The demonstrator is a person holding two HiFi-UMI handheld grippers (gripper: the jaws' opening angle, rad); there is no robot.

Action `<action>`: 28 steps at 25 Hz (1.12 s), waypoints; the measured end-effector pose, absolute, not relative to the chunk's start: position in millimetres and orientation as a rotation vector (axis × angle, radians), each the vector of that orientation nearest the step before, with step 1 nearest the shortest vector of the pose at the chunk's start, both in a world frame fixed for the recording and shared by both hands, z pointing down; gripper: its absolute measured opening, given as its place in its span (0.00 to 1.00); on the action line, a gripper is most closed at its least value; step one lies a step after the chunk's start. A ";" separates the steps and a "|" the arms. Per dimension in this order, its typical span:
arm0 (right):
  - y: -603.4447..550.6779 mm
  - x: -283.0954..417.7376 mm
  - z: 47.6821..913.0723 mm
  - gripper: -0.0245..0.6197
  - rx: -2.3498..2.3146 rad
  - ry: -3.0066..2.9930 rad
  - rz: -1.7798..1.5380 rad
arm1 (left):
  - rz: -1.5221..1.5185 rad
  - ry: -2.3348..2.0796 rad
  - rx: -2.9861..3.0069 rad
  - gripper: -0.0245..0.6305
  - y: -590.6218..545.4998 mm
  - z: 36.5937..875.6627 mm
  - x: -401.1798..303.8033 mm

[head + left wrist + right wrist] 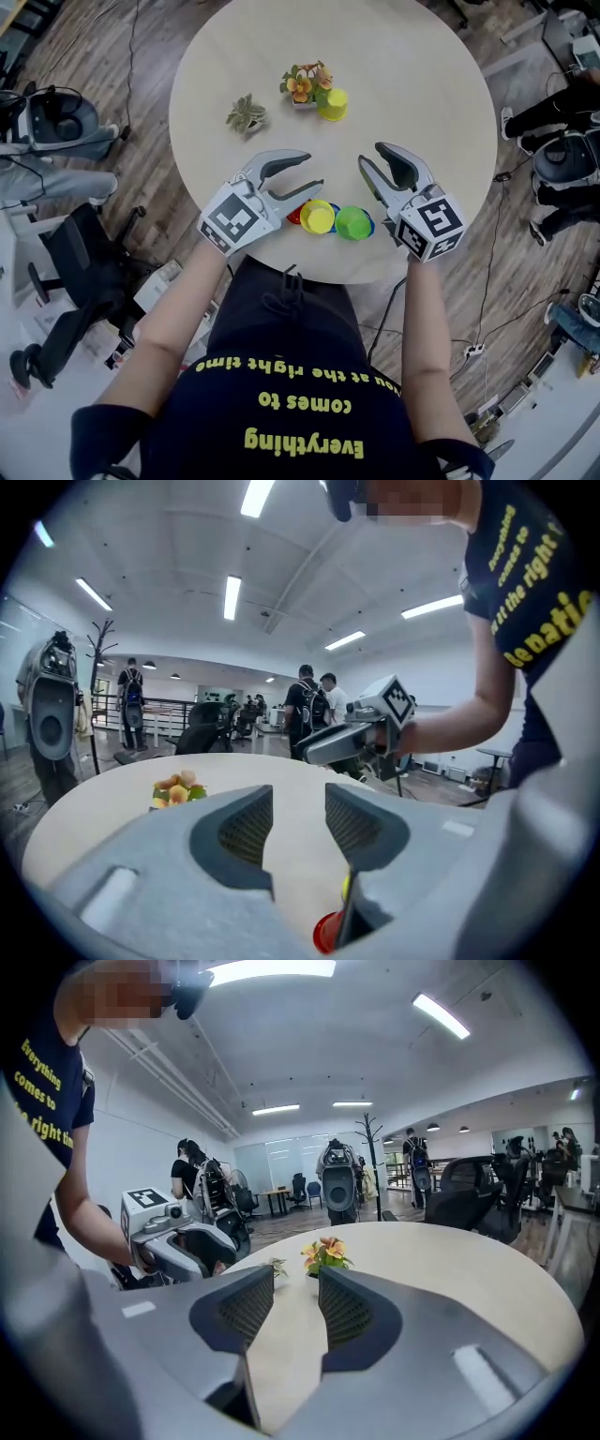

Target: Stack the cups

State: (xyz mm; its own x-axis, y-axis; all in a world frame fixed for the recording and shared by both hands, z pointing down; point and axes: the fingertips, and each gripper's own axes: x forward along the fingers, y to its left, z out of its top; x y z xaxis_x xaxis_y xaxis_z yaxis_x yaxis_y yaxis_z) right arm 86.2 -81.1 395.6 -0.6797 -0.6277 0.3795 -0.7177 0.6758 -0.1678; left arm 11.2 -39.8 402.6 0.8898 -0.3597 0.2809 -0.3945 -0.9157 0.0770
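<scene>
Near the front edge of the round table (422, 84) a yellow cup (318, 217) and a green cup (352, 222) stand mouth-up side by side. A red cup (293, 216) peeks out at their left and blue rims show beneath them. Another yellow cup (333, 103) stands far off beside the flowers. My left gripper (316, 172) hovers just above and behind the red and yellow cups, jaws apart and empty. My right gripper (372, 156) hovers behind the green cup, also apart and empty. In the left gripper view the red cup's rim (326, 933) shows below the jaws.
A pot of orange flowers (305, 84) and a small green plant (247, 114) stand toward the table's far side. Office chairs (66, 272) and cables lie on the wooden floor around the table. People stand in the background of the left gripper view (305, 705).
</scene>
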 end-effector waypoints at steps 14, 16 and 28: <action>-154.6 89.6 440.2 0.20 1.118 -2.495 0.410 | 0.389 -1.020 2.732 0.08 -110.7 434.7 -28.7; -164.2 86.2 450.4 0.21 1.097 -2.486 0.411 | 0.392 -1.027 2.717 0.08 -113.9 437.7 -33.0; -208.8 62.8 512.9 0.33 0.981 -2.391 0.406 | 0.418 -1.081 2.632 0.07 -112.5 453.3 -59.9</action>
